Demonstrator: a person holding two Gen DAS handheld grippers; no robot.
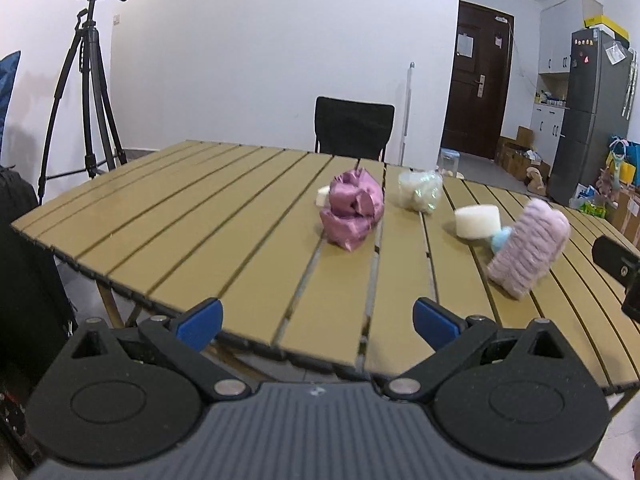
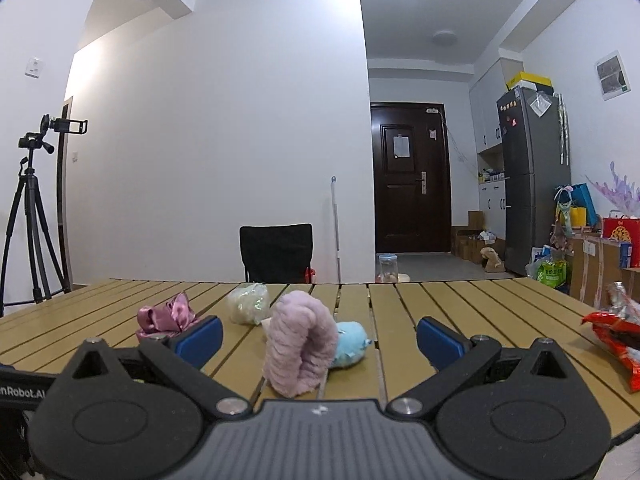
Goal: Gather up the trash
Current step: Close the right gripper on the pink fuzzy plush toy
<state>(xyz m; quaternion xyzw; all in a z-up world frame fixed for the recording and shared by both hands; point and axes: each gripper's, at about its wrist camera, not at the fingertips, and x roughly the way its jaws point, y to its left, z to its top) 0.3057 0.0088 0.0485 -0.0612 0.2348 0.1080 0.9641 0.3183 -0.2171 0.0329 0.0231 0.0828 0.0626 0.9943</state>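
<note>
Trash: red wrapper (image 2: pixel 616 344) at the desk's (image 2: pixel 460 304) right edge
Clutter: pink fuzzy roll (image 2: pixel 300 348), satin bow (image 1: pixel 354 210) mid-desk
Left hand-held gripper (image 1: pixel 318 326): wide, empty
Right hand-held gripper (image 2: pixel 320 342): wide, empty

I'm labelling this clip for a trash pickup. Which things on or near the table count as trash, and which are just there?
Likely trash:
crumpled pink wrapper
clear crinkled bag
red snack packet
white foam pieces

Probably just lying about:
fuzzy pink plush
small blue plush
tripod
black chair

Both claws, left and right, are open and empty.
</note>
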